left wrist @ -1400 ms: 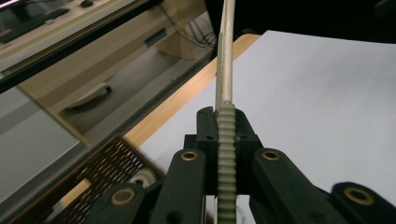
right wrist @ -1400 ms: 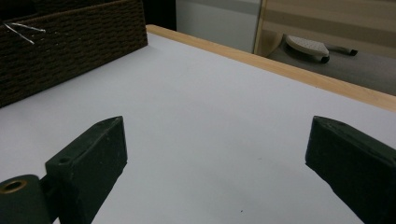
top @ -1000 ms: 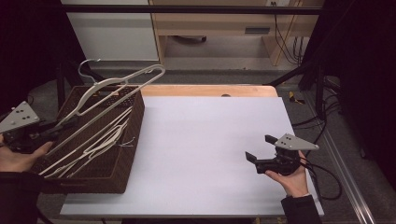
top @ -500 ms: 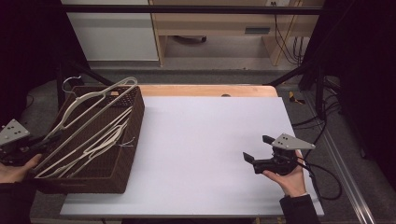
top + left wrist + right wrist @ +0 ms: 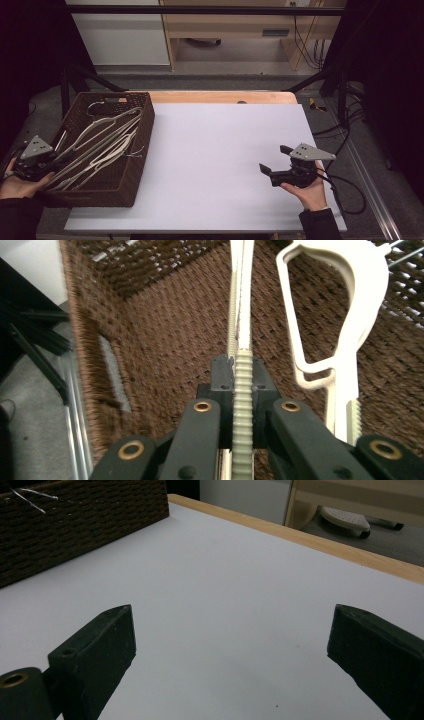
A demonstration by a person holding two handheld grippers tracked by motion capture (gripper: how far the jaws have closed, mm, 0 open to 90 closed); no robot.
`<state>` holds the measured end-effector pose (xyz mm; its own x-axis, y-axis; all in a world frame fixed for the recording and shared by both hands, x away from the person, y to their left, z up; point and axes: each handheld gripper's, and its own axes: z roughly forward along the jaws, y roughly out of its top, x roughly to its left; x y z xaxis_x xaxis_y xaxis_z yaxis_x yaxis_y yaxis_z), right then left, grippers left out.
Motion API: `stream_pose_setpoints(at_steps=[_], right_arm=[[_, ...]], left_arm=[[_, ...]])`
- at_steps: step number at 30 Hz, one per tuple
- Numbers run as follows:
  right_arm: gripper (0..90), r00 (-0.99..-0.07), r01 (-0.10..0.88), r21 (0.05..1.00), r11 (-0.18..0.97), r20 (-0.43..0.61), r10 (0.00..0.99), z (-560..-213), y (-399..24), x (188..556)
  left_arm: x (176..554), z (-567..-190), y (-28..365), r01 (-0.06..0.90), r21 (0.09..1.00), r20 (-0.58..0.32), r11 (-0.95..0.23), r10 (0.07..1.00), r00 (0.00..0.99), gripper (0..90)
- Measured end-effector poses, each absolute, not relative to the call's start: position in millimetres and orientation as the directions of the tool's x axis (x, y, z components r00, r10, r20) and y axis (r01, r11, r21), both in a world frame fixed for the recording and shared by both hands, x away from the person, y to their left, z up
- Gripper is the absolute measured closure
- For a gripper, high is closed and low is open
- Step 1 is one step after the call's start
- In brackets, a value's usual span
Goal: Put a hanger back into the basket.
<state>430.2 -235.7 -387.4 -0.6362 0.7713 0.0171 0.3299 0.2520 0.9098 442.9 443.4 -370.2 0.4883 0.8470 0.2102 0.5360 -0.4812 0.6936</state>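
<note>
the left gripper [image 5: 242, 375] has its two black jaws squeezed tight on the ribbed bar of a cream hanger [image 5: 243, 405]. the hanger's thin arm runs straight out ahead of the fingertips, down into the brown woven basket [image 5: 137, 150]. another hanger [image 5: 345, 315] lies just beside the jaws, on their right, and more pale hangers [image 5: 100, 145] sit in the basket. the right gripper [image 5: 230, 645] has its jaws wide apart, with nothing between them, low over the white table [image 5: 215, 150], well away from the basket.
</note>
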Motion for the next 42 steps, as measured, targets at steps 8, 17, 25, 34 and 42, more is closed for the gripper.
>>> stream_pose_setpoints(at_steps=[8,17,25,34,42], right_arm=[[5.5,-0.635,0.329,0.911,0.247,0.020,0.772,-387.4,-235.5,430.0],[5.5,-0.636,0.320,0.917,0.237,0.022,0.772,-385.1,-237.3,429.0],[4.6,-0.627,0.283,0.939,0.194,0.027,0.779,-383.0,-238.6,428.1],[3.8,-0.617,0.263,0.951,0.164,0.035,0.786,-382.6,-241.2,425.1],[3.8,-0.606,0.267,0.952,0.149,0.045,0.794,-387.6,-247.0,424.5]], left_arm=[[436.3,-360.0,426.2,0.539,0.665,0.224,-0.517,0.827,0.516,52.4],[421.4,-333.0,419.6,0.442,0.811,0.169,-0.384,0.877,0.451,41.4],[403.5,-323.0,378.6,0.301,0.925,0.061,-0.232,0.873,0.484,23.4],[390.7,-346.2,312.8,0.262,0.940,0.040,-0.220,0.831,0.554,10.3],[389.0,-369.6,289.4,0.277,0.937,0.018,-0.212,0.823,0.568,5.9]])
